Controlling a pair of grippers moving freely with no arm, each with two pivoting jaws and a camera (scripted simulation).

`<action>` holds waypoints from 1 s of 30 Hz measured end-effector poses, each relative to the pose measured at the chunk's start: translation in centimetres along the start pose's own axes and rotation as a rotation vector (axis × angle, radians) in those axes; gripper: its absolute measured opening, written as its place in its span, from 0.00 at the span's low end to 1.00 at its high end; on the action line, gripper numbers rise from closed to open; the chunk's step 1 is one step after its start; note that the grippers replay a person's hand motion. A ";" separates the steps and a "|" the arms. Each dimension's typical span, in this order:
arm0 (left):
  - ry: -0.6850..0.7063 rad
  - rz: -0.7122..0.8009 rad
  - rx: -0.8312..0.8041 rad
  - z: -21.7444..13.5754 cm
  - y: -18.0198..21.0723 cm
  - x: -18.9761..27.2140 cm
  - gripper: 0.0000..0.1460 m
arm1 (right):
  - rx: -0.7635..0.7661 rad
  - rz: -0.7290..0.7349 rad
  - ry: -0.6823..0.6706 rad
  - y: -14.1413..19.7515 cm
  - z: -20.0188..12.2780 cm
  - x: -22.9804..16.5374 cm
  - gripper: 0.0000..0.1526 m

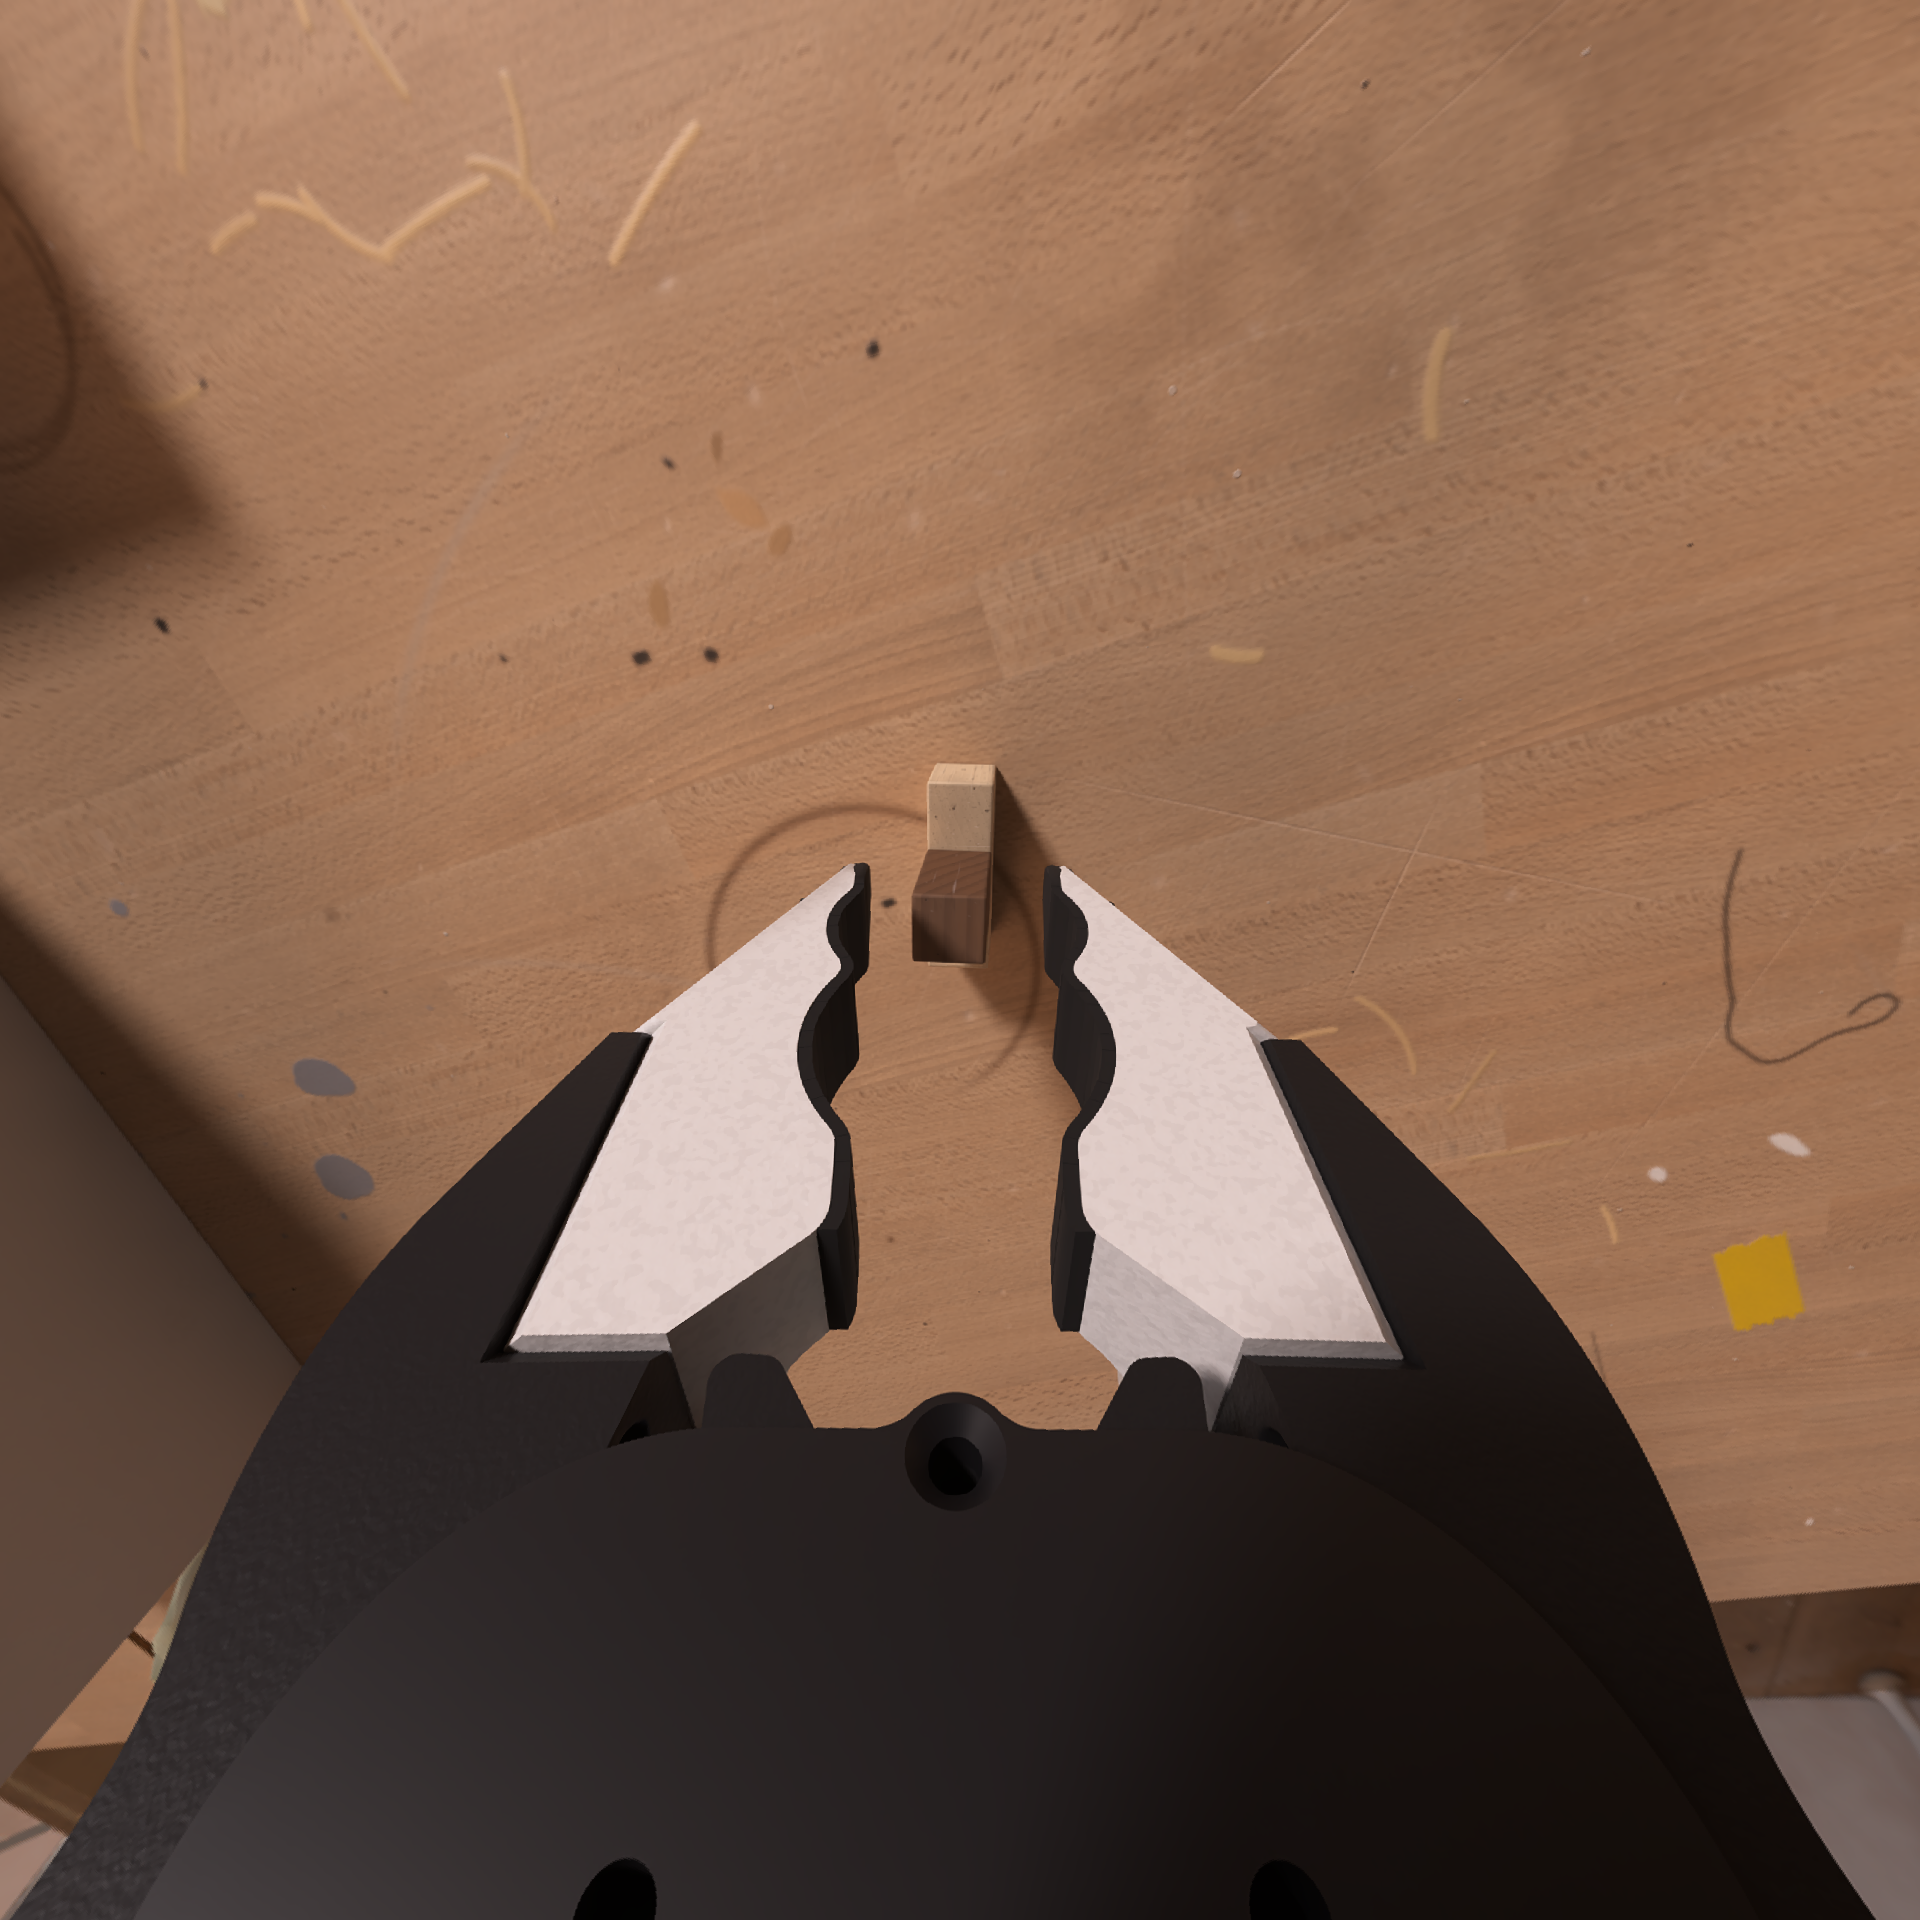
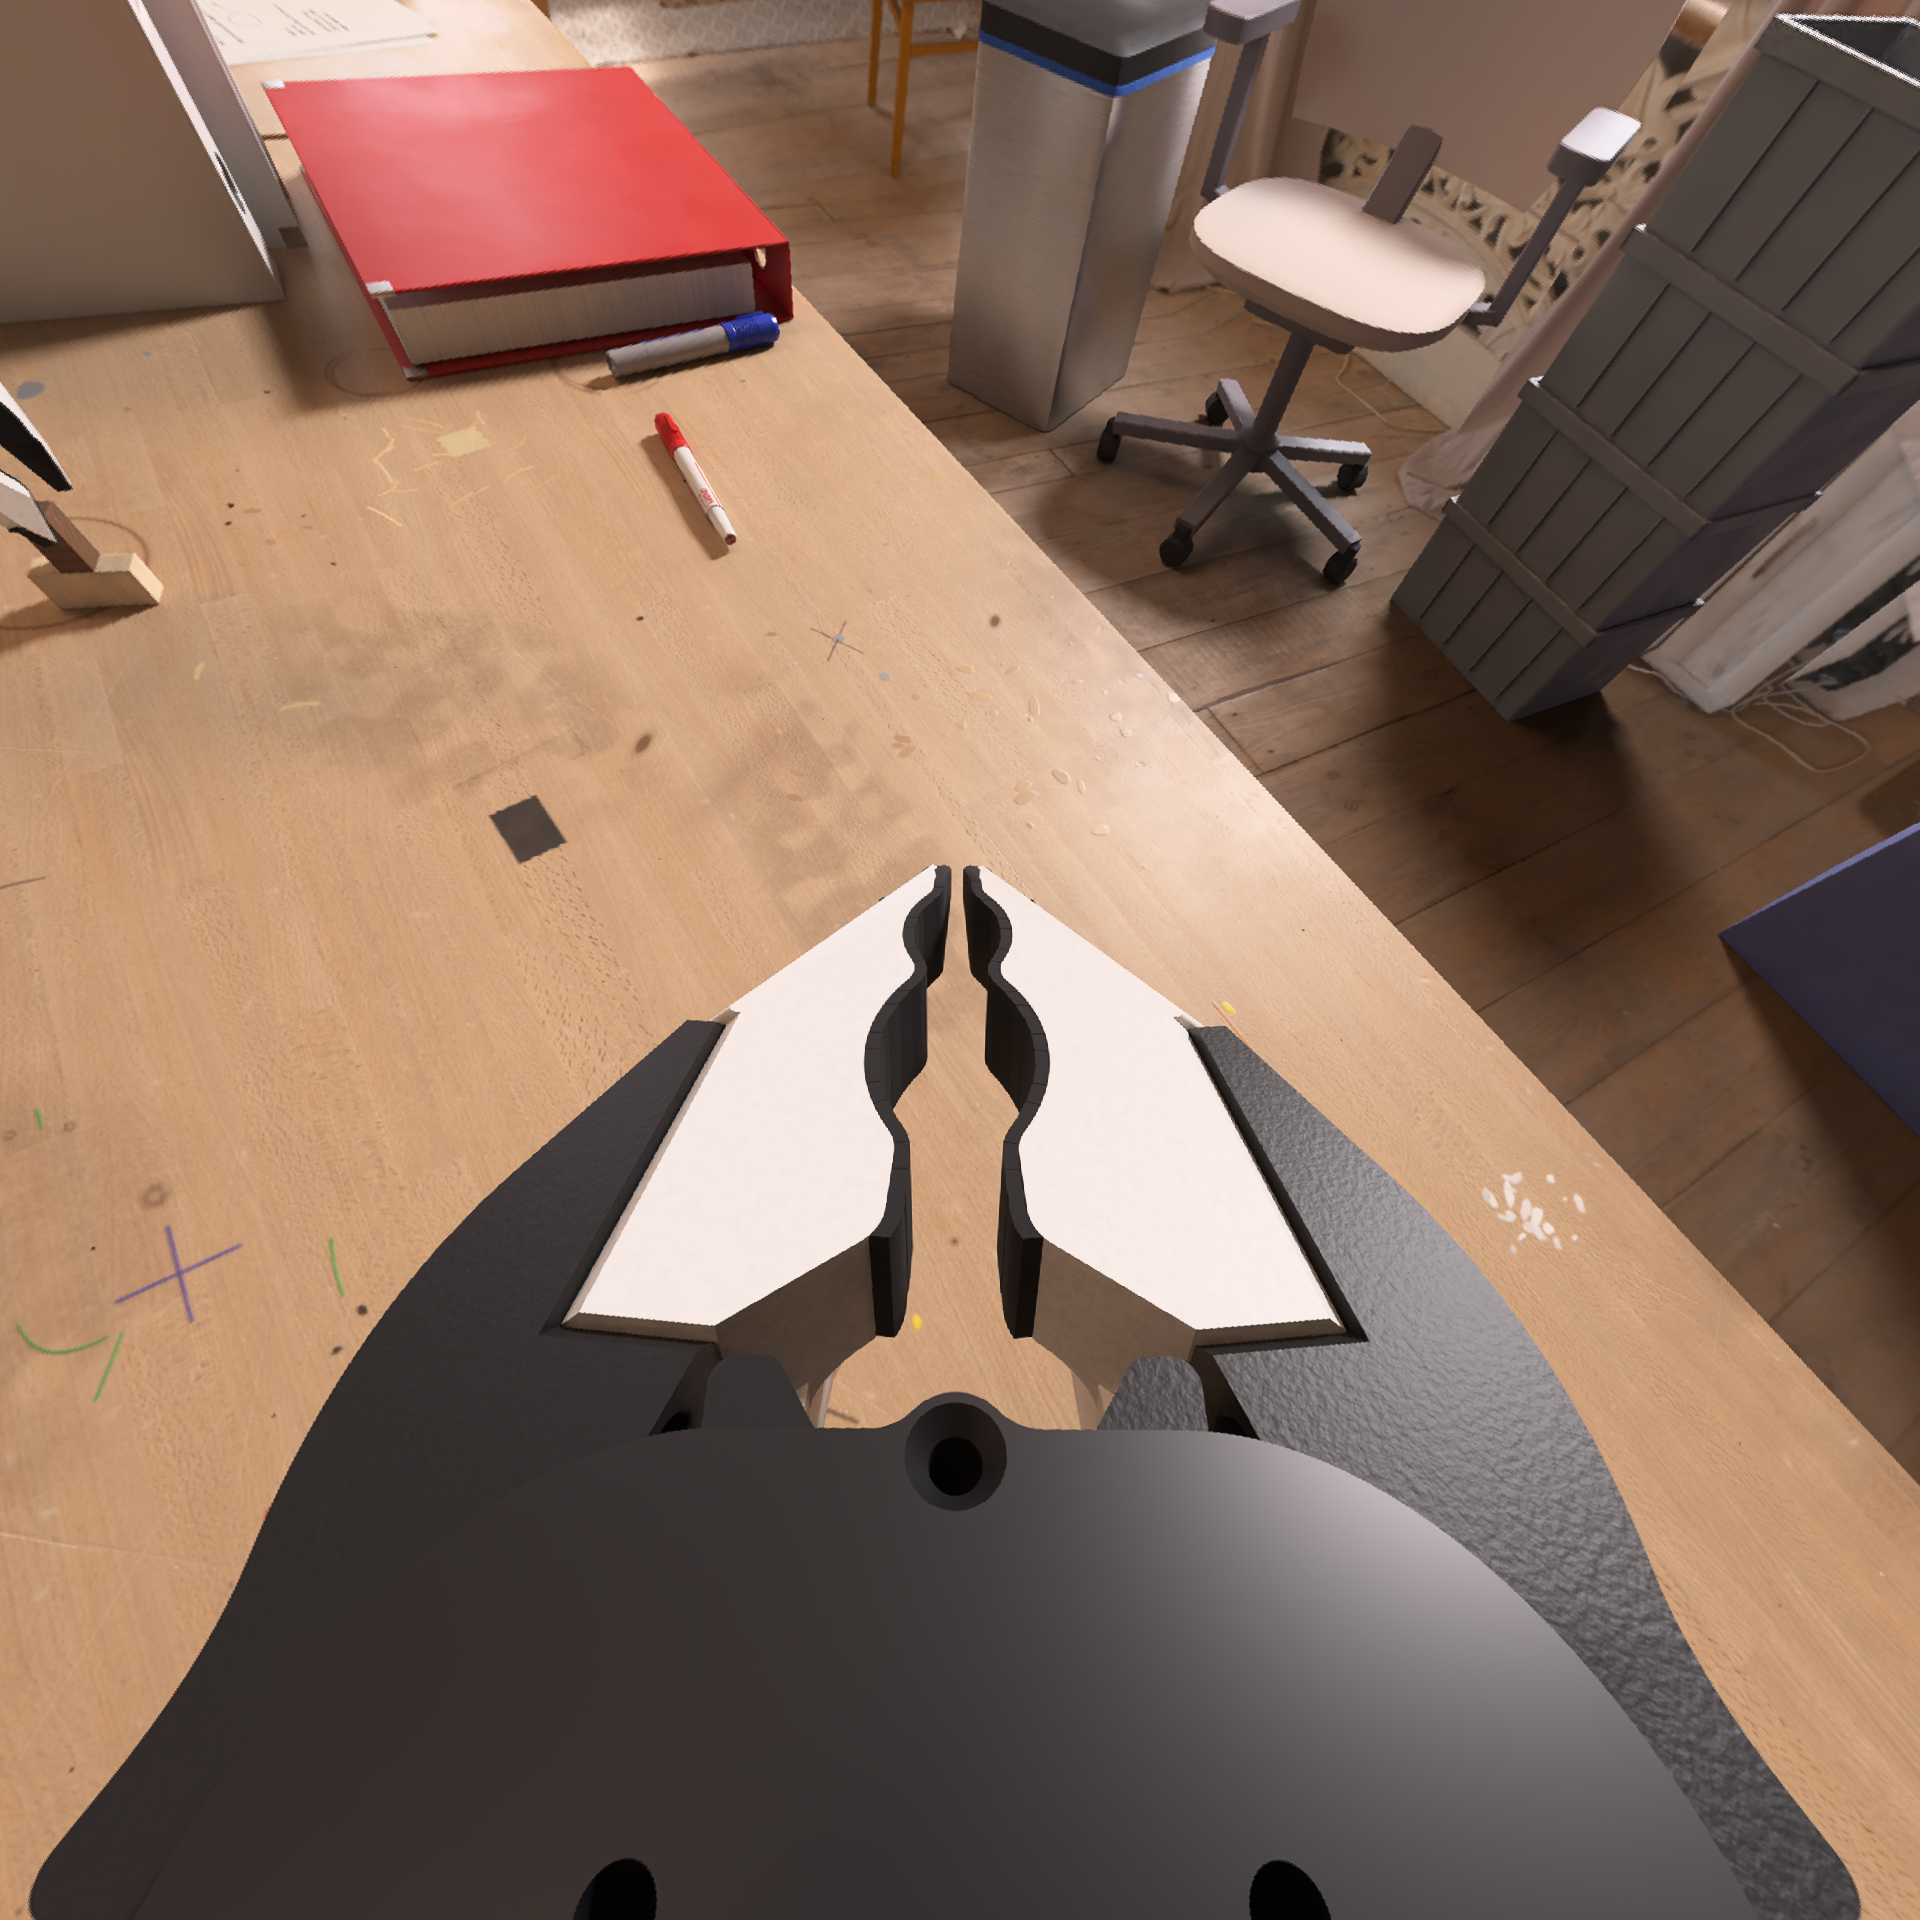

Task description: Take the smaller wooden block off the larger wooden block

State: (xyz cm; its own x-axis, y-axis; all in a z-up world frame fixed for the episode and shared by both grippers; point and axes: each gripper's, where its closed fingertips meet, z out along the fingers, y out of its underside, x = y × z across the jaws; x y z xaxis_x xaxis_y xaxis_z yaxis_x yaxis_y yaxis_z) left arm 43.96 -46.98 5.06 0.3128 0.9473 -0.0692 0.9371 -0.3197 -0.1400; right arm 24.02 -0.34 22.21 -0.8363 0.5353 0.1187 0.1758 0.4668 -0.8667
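A small dark brown block point(image 1: 948, 920) stands on a larger pale wooden block point(image 1: 961, 816) on the wooden table point(image 1: 1351, 520). My left gripper point(image 1: 956, 883) is open and points down over them, with the dark block between its fingertips and a gap on each side. In the right wrist view the dark block point(image 2: 64, 540) leans on the pale block point(image 2: 99, 584) at the far left, with the left gripper's fingers point(image 2: 21, 488) at its top. My right gripper point(image 2: 956, 878) is shut and empty, above the table near its right edge.
A red binder point(image 2: 520, 197), a blue-capped marker point(image 2: 691, 345) and a red marker point(image 2: 694, 478) lie at the back of the table. A beige box point(image 2: 114, 156) stands at the back left. Beyond the table's right edge are a bin point(image 2: 1070, 208), an office chair point(image 2: 1330, 270) and crates point(image 2: 1714, 364).
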 end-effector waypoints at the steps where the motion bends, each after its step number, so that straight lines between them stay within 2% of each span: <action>1: 0.003 -0.008 -0.012 0.2 0.1 -0.1 0.23 | -0.001 -0.002 0.000 0.0 0.0 0.0 0.01; 11: 0.015 -0.002 -0.166 1.3 1.1 -0.4 0.19 | -0.003 -0.009 -0.002 0.0 0.0 0.0 0.01; 19: 0.002 0.010 -0.200 1.6 1.2 -0.3 0.20 | -0.007 -0.015 0.000 0.0 0.0 -0.1 0.02; 23: -0.013 0.031 -0.225 1.8 1.4 -0.3 0.15 | -0.008 -0.017 -0.002 0.0 0.0 -0.2 0.02; 30: -0.025 0.009 -0.251 1.7 1.7 -0.1 0.12 | -0.006 -0.020 -0.010 0.0 -0.1 -0.3 0.02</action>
State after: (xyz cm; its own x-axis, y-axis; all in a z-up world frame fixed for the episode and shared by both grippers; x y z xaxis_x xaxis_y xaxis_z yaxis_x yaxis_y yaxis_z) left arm 45.30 -47.66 3.16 0.3204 0.9426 -0.0943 0.9443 -0.3099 0.1107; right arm 24.30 -0.40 22.21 -0.8447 0.5189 0.1312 0.1622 0.4818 -0.8611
